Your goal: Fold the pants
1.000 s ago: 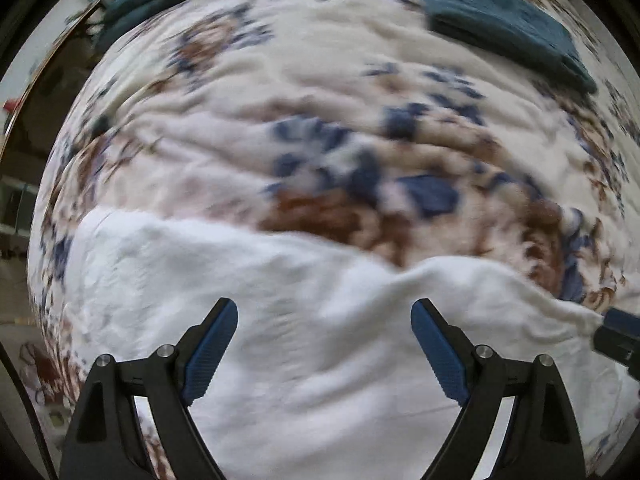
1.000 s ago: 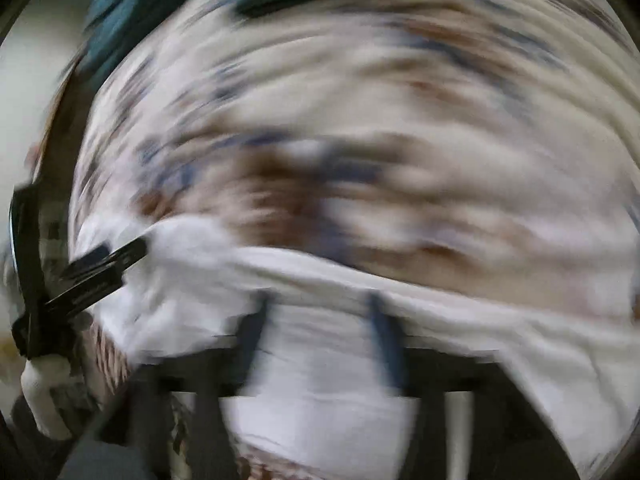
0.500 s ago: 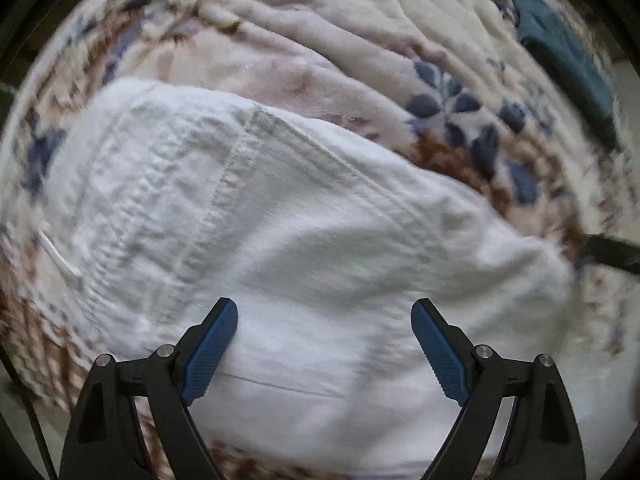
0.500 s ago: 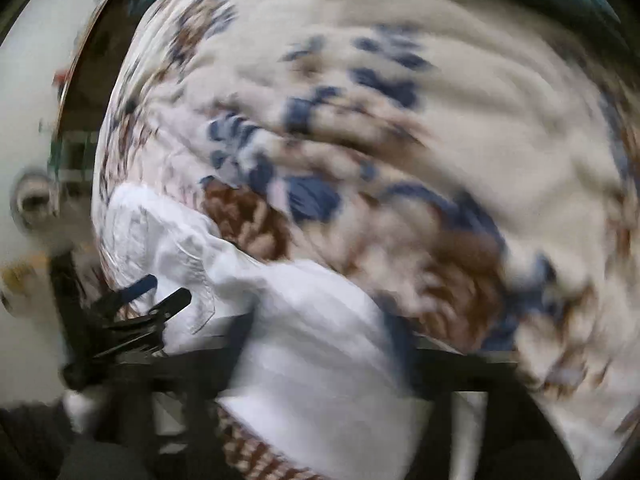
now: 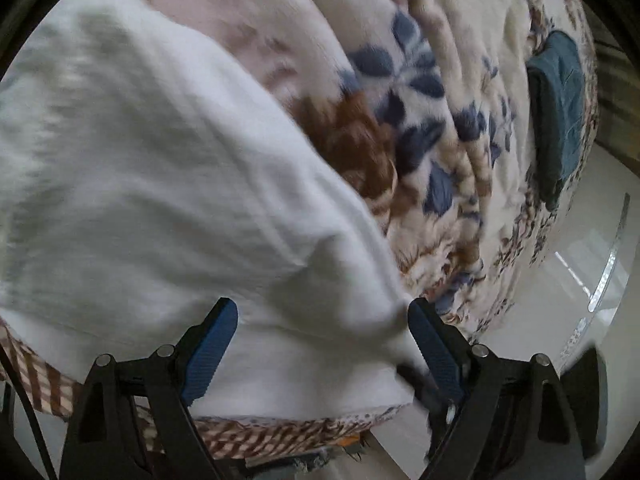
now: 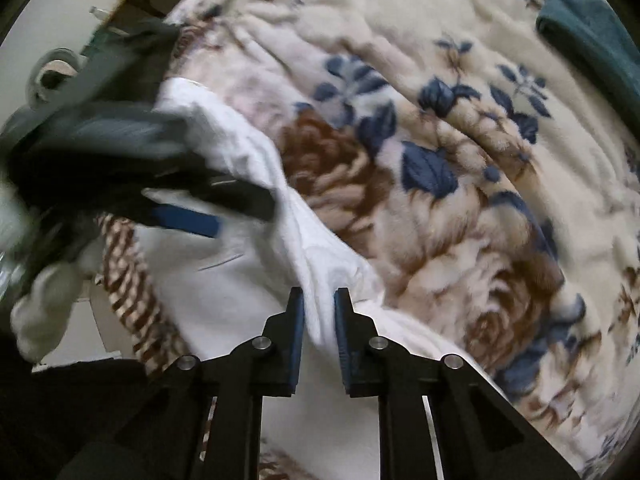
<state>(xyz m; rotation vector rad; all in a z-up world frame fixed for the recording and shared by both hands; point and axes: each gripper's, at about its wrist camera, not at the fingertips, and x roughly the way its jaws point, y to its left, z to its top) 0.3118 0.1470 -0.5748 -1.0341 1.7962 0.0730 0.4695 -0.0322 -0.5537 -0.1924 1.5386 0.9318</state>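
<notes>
A fold of the white cotton pants (image 6: 320, 280) is pinched by the right gripper (image 6: 319, 300); the left gripper (image 5: 320, 316) is spread wide over them on the floral fleece blanket (image 6: 460, 160).

both grippers share one build. the left gripper (image 5: 322, 334) has matte black angular arms, each finger lined inside with a ribbed blue pad (image 5: 208, 354), silver round screw heads on the linkages, and a thin black cable just outside its left arm. the right gripper (image 6: 319, 316) matches — black arms, blue pads, silver screws.
</notes>
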